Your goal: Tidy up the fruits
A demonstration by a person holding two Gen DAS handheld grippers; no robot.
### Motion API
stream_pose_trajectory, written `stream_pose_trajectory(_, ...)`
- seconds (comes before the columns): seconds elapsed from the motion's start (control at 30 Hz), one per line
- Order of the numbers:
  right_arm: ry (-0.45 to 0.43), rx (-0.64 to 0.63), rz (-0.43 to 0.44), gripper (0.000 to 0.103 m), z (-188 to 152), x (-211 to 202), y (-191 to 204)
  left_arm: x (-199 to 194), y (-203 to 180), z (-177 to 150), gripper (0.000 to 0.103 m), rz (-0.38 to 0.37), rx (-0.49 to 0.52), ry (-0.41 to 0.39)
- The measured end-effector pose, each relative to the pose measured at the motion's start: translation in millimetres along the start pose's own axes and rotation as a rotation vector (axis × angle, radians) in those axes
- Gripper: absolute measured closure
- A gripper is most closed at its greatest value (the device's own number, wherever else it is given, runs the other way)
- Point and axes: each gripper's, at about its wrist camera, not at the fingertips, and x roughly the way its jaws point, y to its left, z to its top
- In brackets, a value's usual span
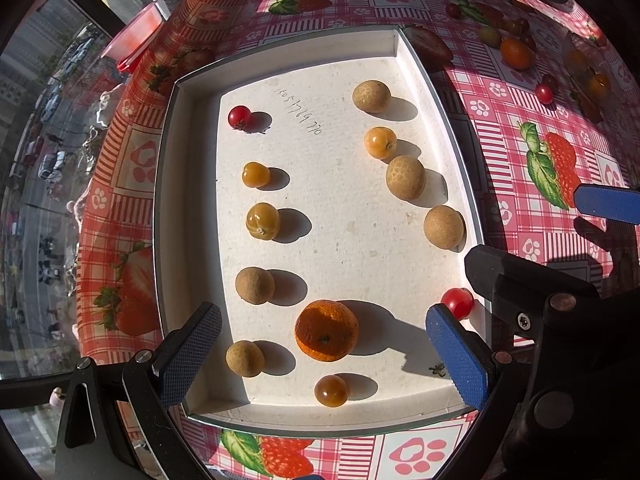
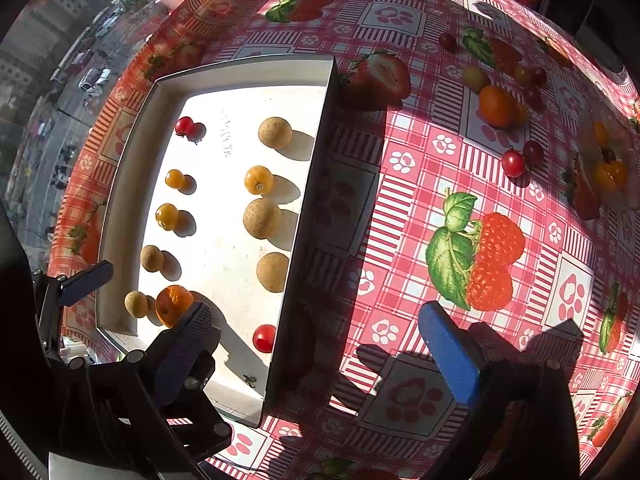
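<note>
Left wrist view: shallow white cardboard tray (image 1: 404,60) holds a dozen small round fruits. Loose cherry tomatoes and an orange citrus (image 2: 496,106) remain on the checked tablecloth (image 2: 400,208). My left gripper (image 1: 320,352) and right gripper (image 2: 320,344) gape empty.

Hard low sunlight from the left throws long shadows rightward; fisheye edges bend, perhaps slightly soft.

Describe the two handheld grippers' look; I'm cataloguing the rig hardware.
The left gripper and right gripper match: black angular linkage frames with round silver bolts and screws, and flat blue fingers with finely textured pads. No cables, markings or sleeves show.
</note>
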Motion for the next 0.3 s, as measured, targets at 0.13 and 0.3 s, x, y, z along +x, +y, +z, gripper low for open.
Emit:
stream_pose_trajectory(0.13,0.002,-0.006,0.003,0.000,0.0,1.7,2.8,-2.3,0.2,-0.8,0.000,0.000,0.008,-0.021)
stream_pose_trajectory(0.3,0.004,-0.015,-0.001,0.000,1.5,2.9,5.2,-2.2,0.1,-1.9,0.000,-0.011,0.002,-0.010)
